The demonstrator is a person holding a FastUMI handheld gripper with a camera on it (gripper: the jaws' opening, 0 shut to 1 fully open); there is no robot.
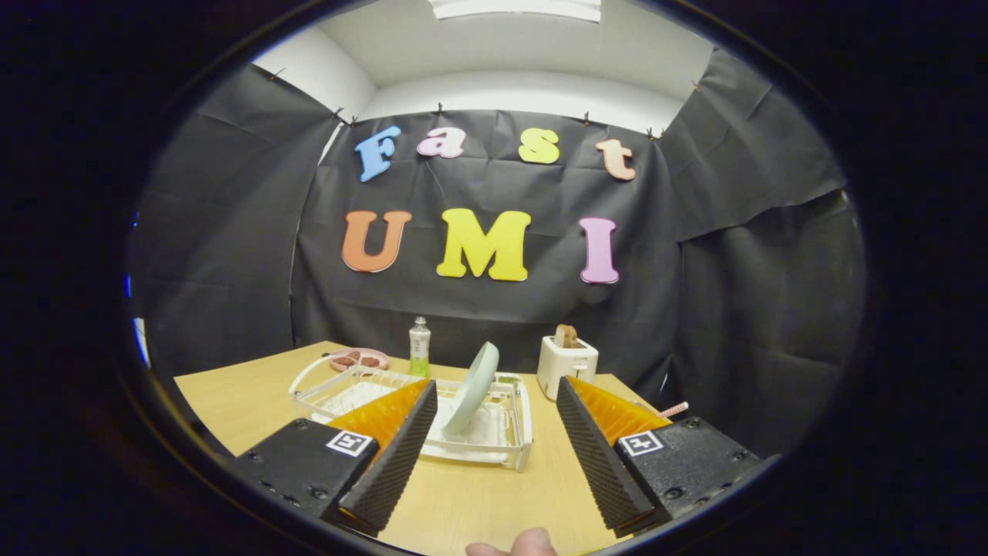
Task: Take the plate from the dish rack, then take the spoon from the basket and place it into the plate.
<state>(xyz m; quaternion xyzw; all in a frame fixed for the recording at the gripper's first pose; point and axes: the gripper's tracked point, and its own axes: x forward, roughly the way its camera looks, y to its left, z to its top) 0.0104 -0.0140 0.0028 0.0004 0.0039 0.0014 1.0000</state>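
On the table, far centre: plate point(472, 388) stands tilted on edge in the dish rack point(515, 432), leaning right.
Gripper point(494, 428): released, fingers spread wide, empty, plate just beyond and between them.
Step in hand: judged the approach to the plate, nothing lifted yet.
Doing it well: aim one finger on each face of the upper rim, then lift up, clear of the rack.
Edges: rack's near rail lies close below the plate; toaster point(566, 365) to the right, bottle point(419, 347) far left.
Open room: bare table point(478, 498) near the fingers suits setting the plate down.
Spoon: pink handle point(673, 409) behind the right finger may be it; basket cannot be made out.
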